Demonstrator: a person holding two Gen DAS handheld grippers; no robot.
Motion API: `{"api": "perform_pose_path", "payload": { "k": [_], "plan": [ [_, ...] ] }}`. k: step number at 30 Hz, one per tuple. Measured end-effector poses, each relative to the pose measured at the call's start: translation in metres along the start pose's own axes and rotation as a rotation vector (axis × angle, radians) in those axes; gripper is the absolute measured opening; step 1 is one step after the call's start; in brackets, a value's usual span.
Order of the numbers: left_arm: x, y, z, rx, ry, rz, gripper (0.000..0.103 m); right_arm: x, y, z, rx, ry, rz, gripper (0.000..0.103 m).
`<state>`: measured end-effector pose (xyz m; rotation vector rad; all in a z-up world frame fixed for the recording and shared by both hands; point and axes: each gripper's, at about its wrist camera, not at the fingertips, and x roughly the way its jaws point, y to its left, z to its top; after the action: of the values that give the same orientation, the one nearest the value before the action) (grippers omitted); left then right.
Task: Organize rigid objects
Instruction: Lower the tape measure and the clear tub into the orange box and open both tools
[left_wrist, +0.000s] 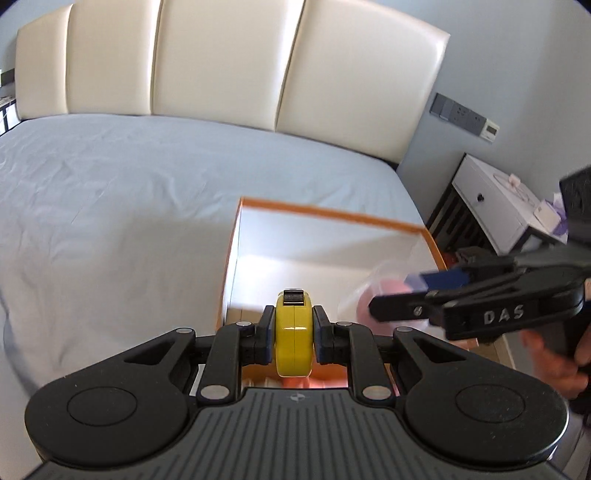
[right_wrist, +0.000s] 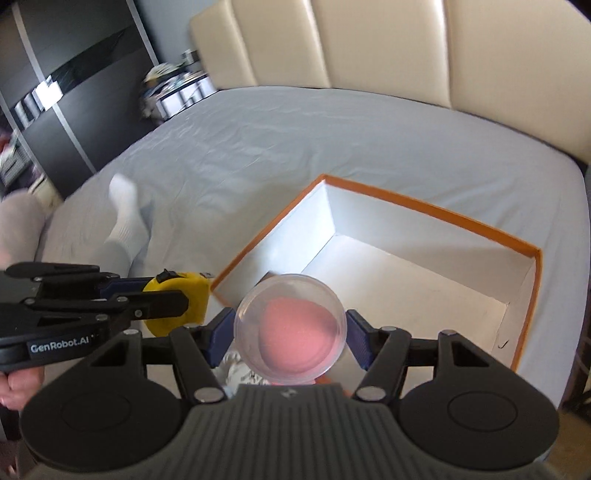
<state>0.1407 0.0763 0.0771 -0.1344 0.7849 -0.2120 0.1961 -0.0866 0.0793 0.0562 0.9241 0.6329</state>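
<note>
One tape measure (left_wrist: 293, 330) pinched tight by the left gripper (left_wrist: 293, 328); one clear tub (right_wrist: 290, 328) clamped in the right gripper (right_wrist: 291, 332); one open box (right_wrist: 436, 212), bed (left_wrist: 147, 192) bare around it.

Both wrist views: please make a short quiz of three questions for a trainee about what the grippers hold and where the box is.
1. True or false: the left gripper is shut on a yellow tape measure.
2. What does the right gripper hold? A) a white sock B) a clear round container with pink contents C) nothing
3. Fill in: the orange-edged box rests on the ____.

Key: 1 true; 2 B, the clear round container; 3 bed.
</note>
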Motion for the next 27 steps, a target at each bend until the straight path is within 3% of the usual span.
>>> {"api": "perform_pose_path", "payload": {
  "k": [6, 13, 21, 27],
  "plan": [
    [0.043, 0.017, 0.031, 0.006, 0.018, 0.035, 0.022, 0.053, -0.018, 0.037, 0.114, 0.0, -0.037, 0.064],
    [0.057, 0.041, 0.04, -0.05, -0.037, 0.043, 0.022, 0.133, -0.022, 0.053, 0.078, 0.081, -0.087, 0.064],
    [0.067, 0.059, 0.049, -0.161, -0.08, 0.041, 0.022, 0.199, -0.024, 0.051, 0.112, 0.186, -0.037, 0.064],
    [0.076, 0.064, 0.046, -0.17, -0.062, 0.02, 0.022, 0.213, -0.027, 0.059, 0.131, 0.219, 0.014, 0.065]
  ]
}}
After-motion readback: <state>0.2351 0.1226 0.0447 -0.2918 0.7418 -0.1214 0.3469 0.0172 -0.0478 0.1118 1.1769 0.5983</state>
